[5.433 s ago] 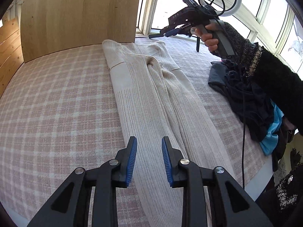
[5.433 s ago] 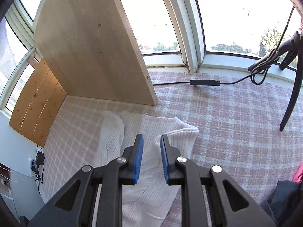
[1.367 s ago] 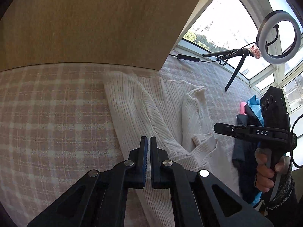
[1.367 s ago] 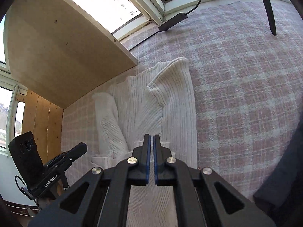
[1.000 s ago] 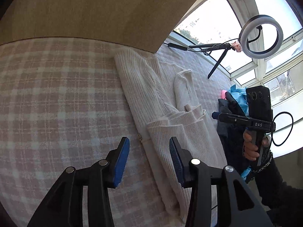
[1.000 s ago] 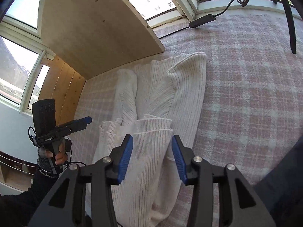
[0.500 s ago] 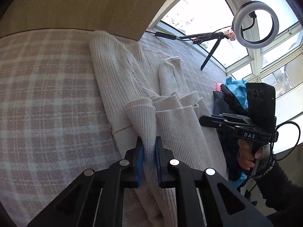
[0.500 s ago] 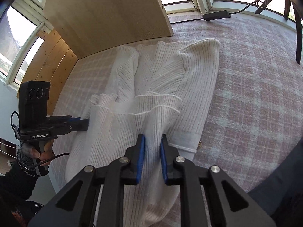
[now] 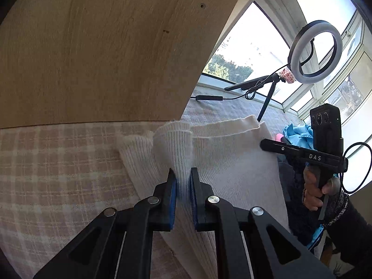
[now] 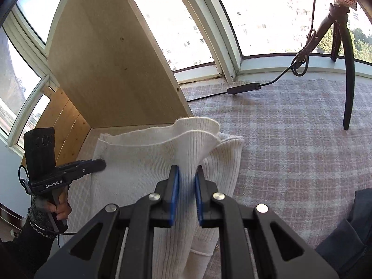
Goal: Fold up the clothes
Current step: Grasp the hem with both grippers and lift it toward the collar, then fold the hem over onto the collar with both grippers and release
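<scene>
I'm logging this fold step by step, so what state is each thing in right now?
Cream ribbed knit garment: partly folded, one edge lifted off the pink plaid cover.
Left gripper: shut on the garment's edge.
Right gripper: shut on the same edge, further along.
White ring light on a black tripod: standing, unlit as far as I can tell.
Dark and blue clothes pile: crumpled, unfolded.

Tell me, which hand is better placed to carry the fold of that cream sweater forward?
Neither clearly: the left gripper and the right gripper each have jaws clamped on an edge of the raised cream sweater, so both probably move together.
</scene>
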### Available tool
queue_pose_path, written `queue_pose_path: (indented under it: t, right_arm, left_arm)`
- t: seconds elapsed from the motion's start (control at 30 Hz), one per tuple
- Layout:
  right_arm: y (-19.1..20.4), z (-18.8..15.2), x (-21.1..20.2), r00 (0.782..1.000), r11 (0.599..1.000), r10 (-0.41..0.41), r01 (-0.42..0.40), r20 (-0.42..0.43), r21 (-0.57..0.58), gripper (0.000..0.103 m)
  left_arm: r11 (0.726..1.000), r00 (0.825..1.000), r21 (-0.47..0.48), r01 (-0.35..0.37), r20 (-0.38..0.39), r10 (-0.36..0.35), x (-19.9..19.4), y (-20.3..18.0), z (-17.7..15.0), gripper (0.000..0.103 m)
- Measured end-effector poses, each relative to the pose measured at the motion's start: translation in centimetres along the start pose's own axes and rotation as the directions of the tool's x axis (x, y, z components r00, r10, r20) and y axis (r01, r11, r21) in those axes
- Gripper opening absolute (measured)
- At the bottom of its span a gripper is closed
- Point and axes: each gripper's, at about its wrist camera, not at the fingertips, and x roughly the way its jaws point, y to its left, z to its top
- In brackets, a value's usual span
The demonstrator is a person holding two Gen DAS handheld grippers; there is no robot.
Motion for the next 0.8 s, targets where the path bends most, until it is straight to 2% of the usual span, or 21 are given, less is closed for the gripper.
queue_pose_path:
  t: [0.17, 0.27, 0.33, 0.4, 0.47, 0.5, 0.53, 0.57, 0.67, 0.8]
  right_arm:
    - [-2.6, 0.8, 4.9, 0.995, 0.997, -0.071, 0.074, -0.073, 0.030, 0.013]
    - [-3.2, 0.5, 6.3, 0.991, 0.995, -0.096, 0.097, -0.091, 0.013, 0.013]
    - [-3.0, 0.7, 6.4, 0.989, 0.994, -0.107, 0.107, -0.101, -0.008, 0.014]
    - [-2.5, 1.1, 5.8, 0.985, 0.993, -0.122, 0.120, -0.118, -0.022, 0.016]
    - [-2.0, 1.4, 4.3, 0.983, 0.988, -0.155, 0.152, -0.098, -0.040, 0.035]
    - [-1.9, 1.6, 3.6, 0.981, 0.983, -0.178, 0.174, -0.084, -0.051, 0.042]
    - [-1.7, 1.8, 3.0, 0.978, 0.979, -0.197, 0.193, -0.070, -0.061, 0.059]
    - [-1.6, 2.0, 2.7, 0.978, 0.978, -0.200, 0.195, -0.059, -0.072, 0.065]
    - [-1.7, 3.1, 3.7, 0.974, 0.977, -0.205, 0.198, -0.099, -0.075, 0.065]
    - [-2.0, 3.7, 6.0, 0.965, 0.975, -0.212, 0.199, -0.152, -0.096, 0.065]
  left_arm:
    - [0.999, 0.998, 0.016, -0.030, -0.050, 0.031, 3.9, 1.8, -0.5, 0.010]
    - [0.999, 0.999, 0.007, -0.032, -0.035, 0.032, 3.9, 1.8, -0.9, 0.011]
    - [0.998, 0.998, -0.030, -0.056, -0.031, 0.055, 3.2, 1.8, -1.0, 0.019]
    - [0.991, 0.992, -0.048, -0.123, -0.010, 0.122, 1.8, 1.3, -0.8, 0.029]
    - [0.983, 0.984, -0.048, -0.177, 0.018, 0.178, 0.5, 1.0, -0.7, 0.033]
    - [0.981, 0.982, -0.047, -0.186, 0.018, 0.187, 0.3, 0.9, -0.5, 0.038]
    - [0.981, 0.982, -0.044, -0.189, 0.006, 0.189, 0.6, 0.9, -0.4, 0.039]
    - [0.981, 0.981, -0.035, -0.193, -0.014, 0.192, 1.2, 0.8, -0.1, 0.040]
    - [0.976, 0.975, -0.043, -0.212, -0.069, 0.209, 3.4, 1.2, 0.7, 0.039]
    - [0.966, 0.965, -0.048, -0.254, -0.085, 0.249, 4.8, 1.5, 1.4, 0.045]
